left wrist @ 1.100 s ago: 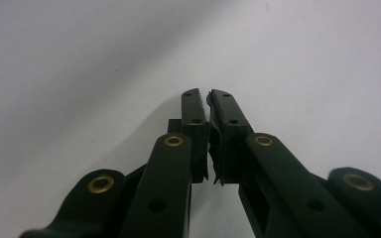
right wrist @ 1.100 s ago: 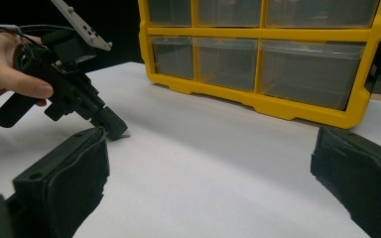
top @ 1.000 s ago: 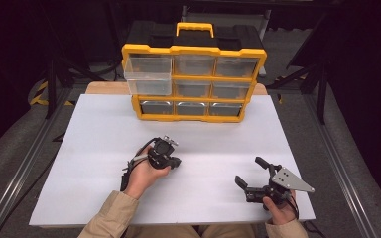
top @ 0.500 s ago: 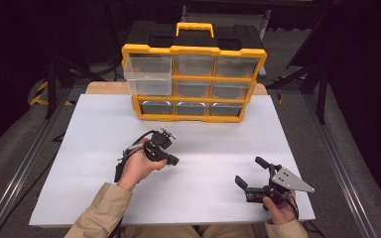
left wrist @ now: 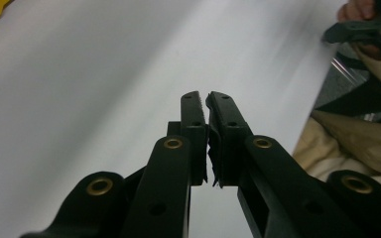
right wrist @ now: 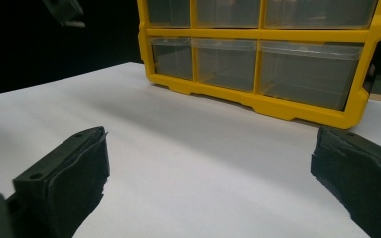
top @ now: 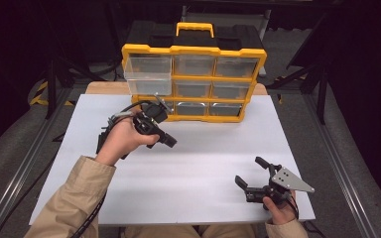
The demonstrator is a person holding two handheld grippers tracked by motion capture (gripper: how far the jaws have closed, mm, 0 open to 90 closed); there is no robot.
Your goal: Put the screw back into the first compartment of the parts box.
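- High view: left gripper (top: 171,142) is raised over the white table (top: 203,163), jaws closed on nothing, just in front of the yellow drawer organizer (top: 194,79).
- Top-left drawer (top: 148,75) projects from the organizer's front, apparently pulled out for access.
- Right gripper (top: 250,173) rests near the table's front edge, jaws spread wide and empty, likely on standby.

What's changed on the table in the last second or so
The left gripper has lifted off the white table and moved up toward the yellow organizer, jaws shut with nothing between them. The right gripper stayed put near the front edge, jaws open. The organizer's top-left drawer remains pulled out.
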